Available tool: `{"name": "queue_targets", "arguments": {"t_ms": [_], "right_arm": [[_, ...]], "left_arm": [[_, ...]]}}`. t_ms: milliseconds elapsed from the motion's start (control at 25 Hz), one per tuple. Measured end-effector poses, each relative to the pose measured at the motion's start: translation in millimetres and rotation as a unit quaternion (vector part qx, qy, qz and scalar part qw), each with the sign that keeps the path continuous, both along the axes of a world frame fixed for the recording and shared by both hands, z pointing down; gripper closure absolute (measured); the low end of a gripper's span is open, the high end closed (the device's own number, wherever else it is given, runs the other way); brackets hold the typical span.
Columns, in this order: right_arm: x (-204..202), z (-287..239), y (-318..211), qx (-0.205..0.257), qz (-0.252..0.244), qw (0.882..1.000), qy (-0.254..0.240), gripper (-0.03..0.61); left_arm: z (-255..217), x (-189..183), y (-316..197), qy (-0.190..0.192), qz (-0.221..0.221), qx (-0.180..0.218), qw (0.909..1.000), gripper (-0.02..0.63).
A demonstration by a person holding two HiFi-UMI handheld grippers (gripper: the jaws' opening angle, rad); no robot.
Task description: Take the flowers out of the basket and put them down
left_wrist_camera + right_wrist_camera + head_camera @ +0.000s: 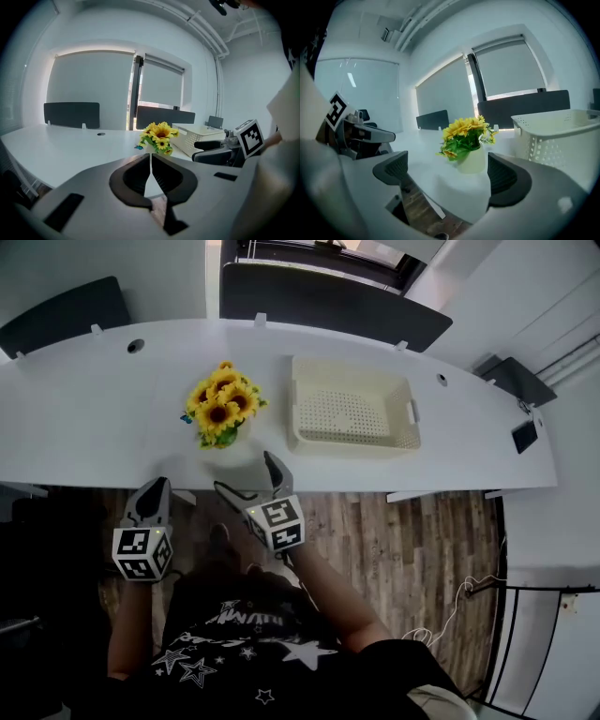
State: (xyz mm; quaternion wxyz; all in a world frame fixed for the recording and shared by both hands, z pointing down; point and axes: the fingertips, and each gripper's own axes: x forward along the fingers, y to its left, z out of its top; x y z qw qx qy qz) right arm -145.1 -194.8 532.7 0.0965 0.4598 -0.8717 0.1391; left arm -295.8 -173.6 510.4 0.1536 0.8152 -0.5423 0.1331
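Note:
A bunch of yellow sunflowers in a small white pot (221,411) stands upright on the white table (84,418), just left of the cream perforated basket (352,415), which holds nothing I can see. My left gripper (157,487) hovers off the table's front edge, left of the flowers, jaws shut and empty (150,161). My right gripper (248,478) is at the front edge below the flowers, open, with nothing between its fingers. In the right gripper view the flowers (465,133) stand beyond the spread jaws (447,176), apart from them, and the basket (555,136) is on the right.
Dark partition panels (328,301) line the table's far edge. Wooden floor (394,540) lies below the front edge, where the person stands. In the left gripper view the flowers (159,136) and basket (197,135) stand ahead, with the right gripper (220,151) alongside.

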Motion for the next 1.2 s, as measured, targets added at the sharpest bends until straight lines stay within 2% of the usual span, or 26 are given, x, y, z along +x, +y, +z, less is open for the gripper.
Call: {"name": "queue_targets", "arguments": {"t_ms": [80,160,320,400,480,600,680,760,920,1200], "right_arm": [[0.2,-6.1,19.4,0.002,-0.014,1.000,-0.008,0.070],[2.6,-9.0,36.8,0.006,-0.022,1.000,-0.010,0.114],[4.5,-12.5,65.1,0.000,-0.038,0.998,-0.041,0.133],[7.5,-14.1,76.2,0.001,-0.037,0.998,-0.046,0.217],[13.0,-15.8,80.0,0.004,-0.026,0.998,-0.055,0.356],[20.6,-18.3,80.3,-0.003,-0.004,0.996,-0.090,0.404],[26.1,-17.0,81.3,-0.006,0.014,0.996,-0.092,0.495],[27.9,-15.6,85.9,-0.003,0.014,0.997,-0.071,0.571],[20.0,-18.9,100.1,0.034,-0.007,0.999,-0.010,0.575],[-4.3,-11.6,119.2,0.031,0.025,0.998,0.053,0.577]], "left_arm": [[-4.4,4.8,20.0,0.006,-0.007,0.005,0.9999,0.594],[-10.8,10.4,37.2,0.011,-0.010,0.014,0.9998,0.594],[-19.3,22.2,64.2,0.018,-0.014,0.025,0.9994,0.594],[-22.5,27.3,75.8,0.016,-0.013,0.026,0.9994,0.594],[-27.8,31.4,80.8,0.012,-0.010,0.030,0.9994,0.594],[-33.6,38.1,80.1,0.012,-0.008,0.035,0.9993,0.594],[-35.4,43.7,77.7,0.014,-0.002,0.037,0.9992,0.594],[-36.9,50.1,75.9,0.019,0.008,0.039,0.9990,0.594],[-39.1,58.1,76.4,0.034,0.028,0.043,0.9981,0.594],[-26.2,28.0,101.8,0.047,0.048,0.030,0.9973,0.594]]}}
